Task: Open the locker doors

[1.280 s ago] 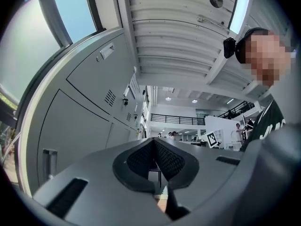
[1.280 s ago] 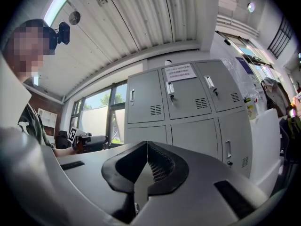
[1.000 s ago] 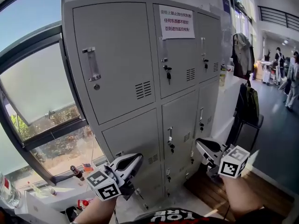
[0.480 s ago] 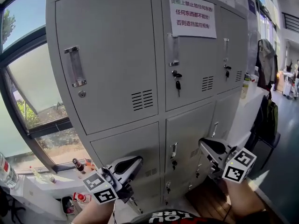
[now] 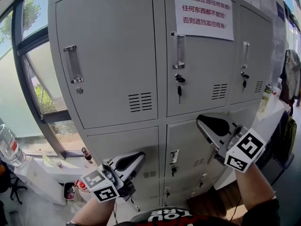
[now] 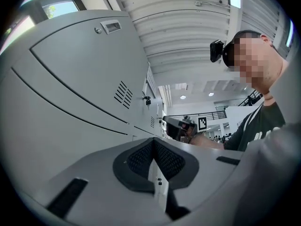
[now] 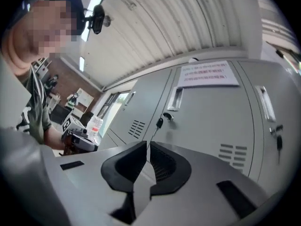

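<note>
1. The locker stands right in front of the person, grey sheet metal, every door in sight closed. Neither gripper touches it.
2. Handling, as I judge it: the doors look stiff and thin, so they should swing lightly once the latch gives. The paint is smooth and probably slippery for rubber pads.
3. The place to take hold is the vertical pull handle near each door's left edge, e.g. the upper-left handle or the middle handle. The hinges are likely on the right.
4. Count, top row: three doors, three handles. Keys hang under two of them, the middle key and the right key; the left lock shows none.
5. Below that row I make out two doors, and a lower handle on the middle one (a third is largely hidden behind the right gripper). One paper notice is stuck up top.
6. Left gripper is held low – jaws pressed together, nothing between them.
7. Right gripper is raised near the middle column – jaws likewise together, empty.
</note>
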